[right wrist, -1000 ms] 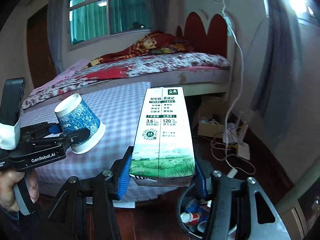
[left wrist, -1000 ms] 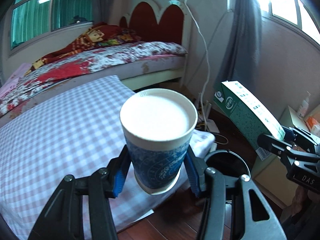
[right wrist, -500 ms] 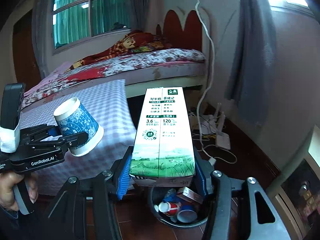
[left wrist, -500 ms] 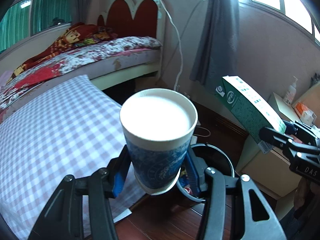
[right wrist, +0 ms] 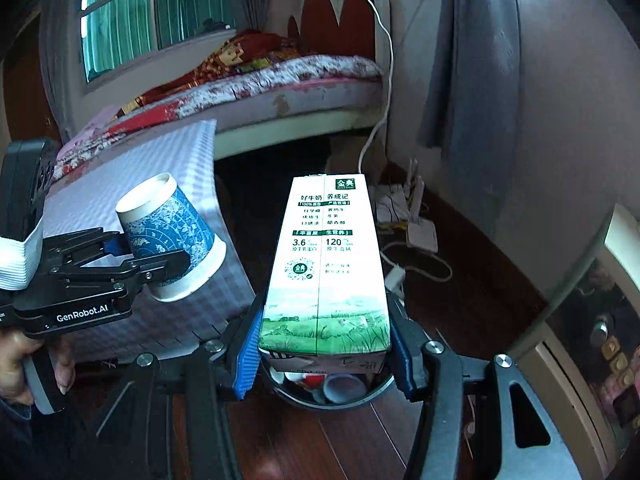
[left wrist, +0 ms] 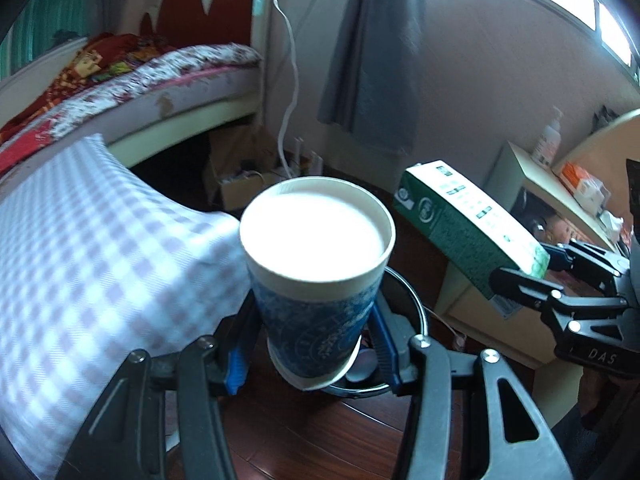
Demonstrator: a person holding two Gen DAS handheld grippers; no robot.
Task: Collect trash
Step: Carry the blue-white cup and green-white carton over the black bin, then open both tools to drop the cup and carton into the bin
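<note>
- Closest to the left wrist camera, the left gripper clamps a blue-patterned paper cup by its lower body, blue pads pressing on both sides, the white mouth facing the lens.
- Closest to the right wrist camera, the right gripper grips a green-and-white milk carton at its base, pads pressing on both flanks, the carton pointing away from the lens.
- Just below and behind both held items stands a round black trash bin on the dark wooden floor; bottle caps and wrappers lie inside it.
- In the right wrist view a person's hand holds the left gripper's handle at the left edge.
- Beside the bin is a mattress with a lilac checked sheet.
- Beyond, a router and tangled cables lie on the floor near the wall, and a white cable runs up it.
- Farther back is a bed with a floral sheet, a red scalloped headboard and grey curtains.
</note>
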